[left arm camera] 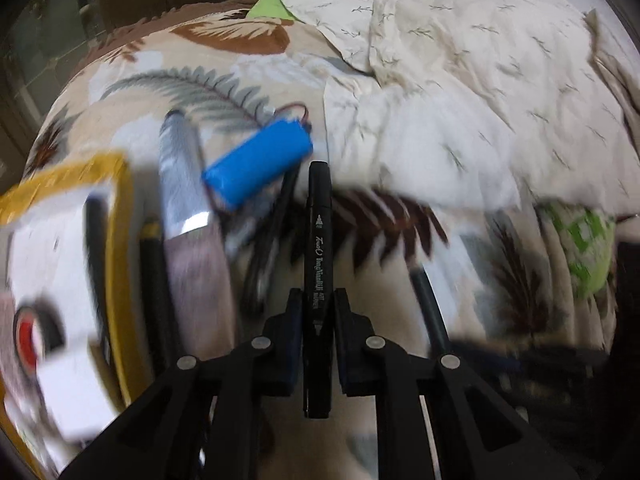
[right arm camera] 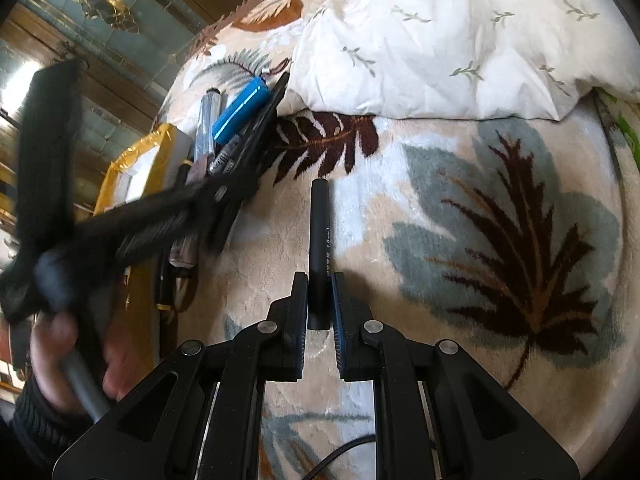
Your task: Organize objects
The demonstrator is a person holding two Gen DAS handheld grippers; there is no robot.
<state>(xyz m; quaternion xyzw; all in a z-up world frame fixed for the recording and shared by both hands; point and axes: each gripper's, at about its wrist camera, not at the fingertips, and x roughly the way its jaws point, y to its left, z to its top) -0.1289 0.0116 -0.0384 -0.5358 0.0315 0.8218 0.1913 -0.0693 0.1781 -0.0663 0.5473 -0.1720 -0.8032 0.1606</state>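
My left gripper (left arm camera: 317, 304) is shut on a black art marker (left arm camera: 318, 248) and holds it above a leaf-patterned blanket. My right gripper (right arm camera: 319, 282) is shut on a black pen (right arm camera: 320, 248) that points away from me. A blue battery pack (left arm camera: 258, 162) with red wires lies beside a silver marker (left arm camera: 180, 172) and several dark pens (left arm camera: 264, 248), next to a yellow box (left arm camera: 118, 248). In the right wrist view the left gripper (right arm camera: 224, 196) shows blurred over that pile, with the battery pack (right arm camera: 242, 108) beyond it.
A white leaf-print pillow (right arm camera: 440, 36) lies at the back of the bed. The yellow box (right arm camera: 128, 168) holds white items and a red-centred tape roll (left arm camera: 32, 336). A green patterned cloth (left arm camera: 584, 248) is at right. A wooden cabinet (right arm camera: 100, 40) stands at left.
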